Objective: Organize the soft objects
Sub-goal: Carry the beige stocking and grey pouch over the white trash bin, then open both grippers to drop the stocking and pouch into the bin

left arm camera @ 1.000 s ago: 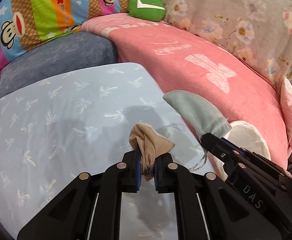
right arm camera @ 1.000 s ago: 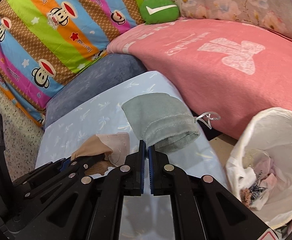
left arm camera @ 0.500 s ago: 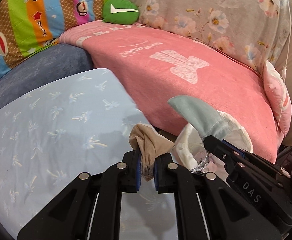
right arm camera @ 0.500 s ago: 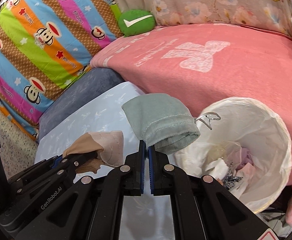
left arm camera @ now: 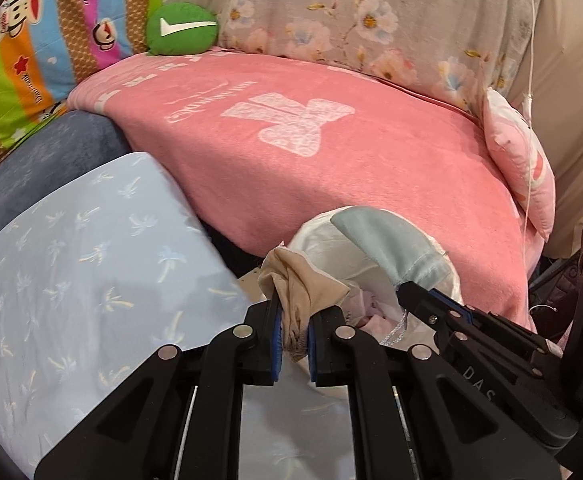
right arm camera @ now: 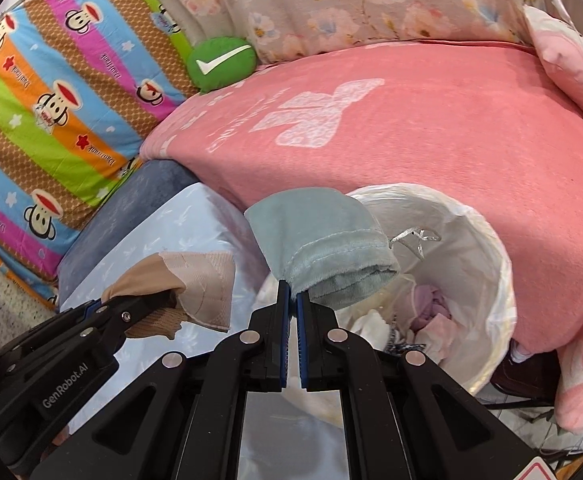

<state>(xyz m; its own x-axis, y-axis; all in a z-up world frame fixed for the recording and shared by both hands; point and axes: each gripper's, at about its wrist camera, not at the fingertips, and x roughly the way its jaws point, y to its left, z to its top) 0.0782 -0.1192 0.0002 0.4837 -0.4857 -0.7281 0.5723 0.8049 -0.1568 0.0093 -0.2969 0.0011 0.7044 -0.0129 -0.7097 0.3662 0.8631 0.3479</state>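
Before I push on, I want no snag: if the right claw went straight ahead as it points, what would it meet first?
Probably the white plastic-lined bin, whose near rim lies just beyond the pale green velvet pouch that the right claw grips; depth is unclear.

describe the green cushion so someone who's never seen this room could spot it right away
Start at the big pink blanket spread over the bed. At its far left corner, against the striped monkey-print quilt and the floral fabric, sits the green cushion. It is the only plain green round thing there, and it bears a white tick mark.
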